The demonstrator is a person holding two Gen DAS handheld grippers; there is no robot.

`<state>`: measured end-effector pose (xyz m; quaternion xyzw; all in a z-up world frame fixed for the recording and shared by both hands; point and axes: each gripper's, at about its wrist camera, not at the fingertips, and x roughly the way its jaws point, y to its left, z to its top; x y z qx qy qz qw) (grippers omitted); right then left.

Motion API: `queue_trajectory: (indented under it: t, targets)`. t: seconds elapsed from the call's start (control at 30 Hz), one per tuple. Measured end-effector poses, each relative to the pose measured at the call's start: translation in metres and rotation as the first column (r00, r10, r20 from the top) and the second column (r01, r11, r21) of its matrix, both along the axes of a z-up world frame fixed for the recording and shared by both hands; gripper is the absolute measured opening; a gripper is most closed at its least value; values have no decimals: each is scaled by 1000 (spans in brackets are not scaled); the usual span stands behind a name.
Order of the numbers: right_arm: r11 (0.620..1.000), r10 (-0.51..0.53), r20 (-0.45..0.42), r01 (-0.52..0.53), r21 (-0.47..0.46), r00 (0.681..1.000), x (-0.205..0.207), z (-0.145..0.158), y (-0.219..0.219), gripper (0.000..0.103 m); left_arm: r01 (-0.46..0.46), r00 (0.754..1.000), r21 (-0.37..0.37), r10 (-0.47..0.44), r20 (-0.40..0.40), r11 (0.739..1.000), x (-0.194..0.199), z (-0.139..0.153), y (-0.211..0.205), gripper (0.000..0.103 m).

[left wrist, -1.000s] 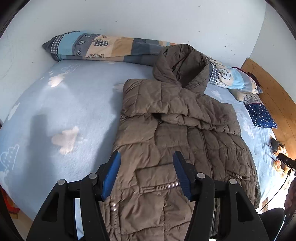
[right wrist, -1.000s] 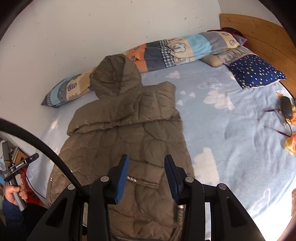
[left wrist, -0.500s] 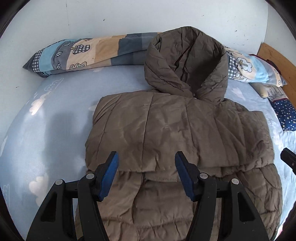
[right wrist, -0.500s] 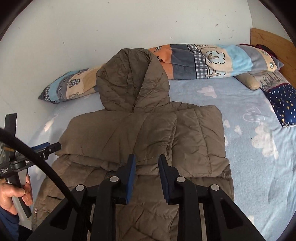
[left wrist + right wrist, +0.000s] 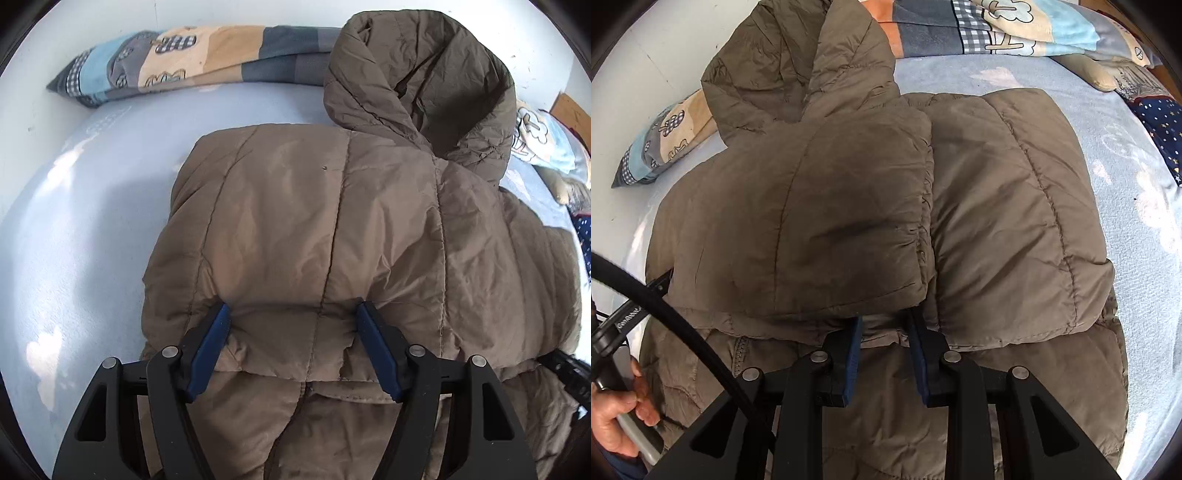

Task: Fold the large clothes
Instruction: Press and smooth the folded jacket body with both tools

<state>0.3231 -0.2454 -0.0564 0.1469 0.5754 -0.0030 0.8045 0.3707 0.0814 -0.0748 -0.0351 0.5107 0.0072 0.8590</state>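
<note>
Jacket (image 5: 332, 229), brown and quilted, sleeves folded in, lies on the pale blue bed (image 5: 74, 229); patchwork pillow (image 5: 177, 62) at eleven o'clock. Left gripper (image 5: 291, 317) has just been widening, fingers apart, pressed into a sleeve. Right gripper (image 5: 884, 325) stands narrow after closing; grip unclear.

A bedroom: bed (image 5: 74, 229) with pillows (image 5: 177, 59).

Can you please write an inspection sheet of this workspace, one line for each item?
Surface: light blue bed sheet with white clouds.
Job's things: brown quilted hooded jacket, lying flat, both sleeves folded across the chest.
Clutter: patchwork quilt roll by the wall; dark blue dotted pillow.
Grippers: left gripper, jaws just opening, straddling the folded sleeve's edge; right gripper, jaws narrow at the sleeve's edge, grip unclear.
Cables: black cable, lower left in the right wrist view.
Surroundings: white wall; wooden headboard.
</note>
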Motion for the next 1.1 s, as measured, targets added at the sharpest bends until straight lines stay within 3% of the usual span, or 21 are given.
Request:
queue_trajectory:
  t: [0.2, 0.33, 0.4, 0.57, 0.8, 1.1]
  targets:
    - [999, -4, 32, 2, 41, 999, -9, 19, 1, 28, 14, 998, -110, -6, 67, 994, -46, 45, 7, 70]
    - [999, 9, 84, -12, 37, 996, -15, 39, 4, 28, -5, 988, -119, 23, 151, 993, -86, 67, 5, 76]
    - [999, 16, 103, -19, 27, 994, -18, 45, 5, 28, -7, 982, -77, 22, 190, 997, -97, 64, 0, 76]
    - [999, 13, 95, -17, 38, 995, -18, 43, 9, 28, 77, 983, 86, -90, 161, 993, -79, 42, -23, 76]
    - [999, 13, 92, -15, 29, 996, -15, 43, 11, 28, 134, 972, 153, -160, 174, 979, -69, 39, -38, 76]
    - [996, 92, 133, -93, 0, 987, -23, 50, 33, 28, 160, 954, 241, -212, 212, 957, -70, 47, -41, 77]
